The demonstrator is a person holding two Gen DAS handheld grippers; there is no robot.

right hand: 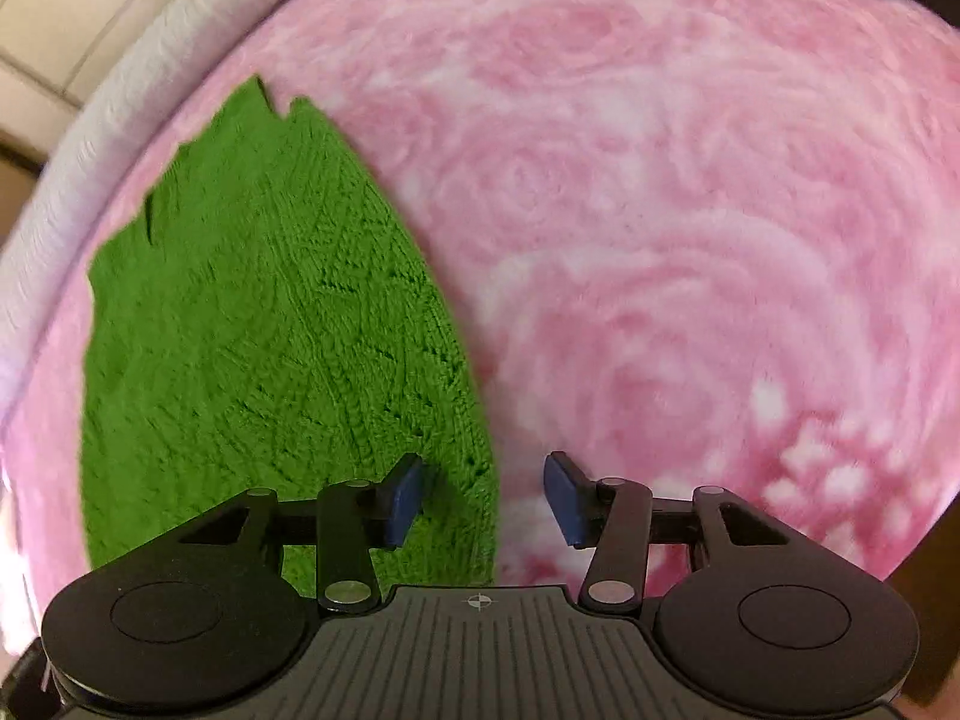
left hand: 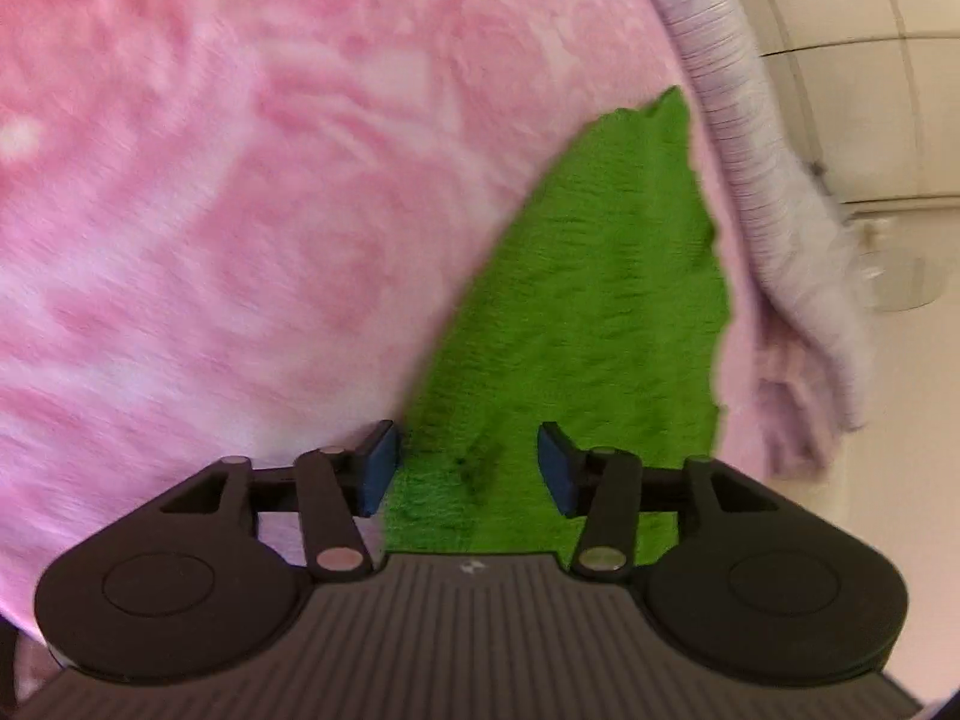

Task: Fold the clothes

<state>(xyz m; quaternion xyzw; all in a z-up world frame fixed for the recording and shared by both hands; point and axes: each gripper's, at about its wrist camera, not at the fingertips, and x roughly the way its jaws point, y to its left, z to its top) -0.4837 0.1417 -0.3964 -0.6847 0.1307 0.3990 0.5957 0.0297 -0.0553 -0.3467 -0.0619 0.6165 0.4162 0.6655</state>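
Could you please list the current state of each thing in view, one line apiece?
left gripper: open, nothing between the pads, over the green cloth.
right gripper: open, empty, over the green cloth's edge.
green cloth: lying spread flat on the pink blanket, ungripped.
pink blanket: spread out under the cloth.
white bedding: bunched along the blanket's edge.

Green fuzzy cloth (right hand: 270,330) flat on pink blanket (right hand: 660,240)

Home: pink rose blanket (right hand: 660,240), bed.
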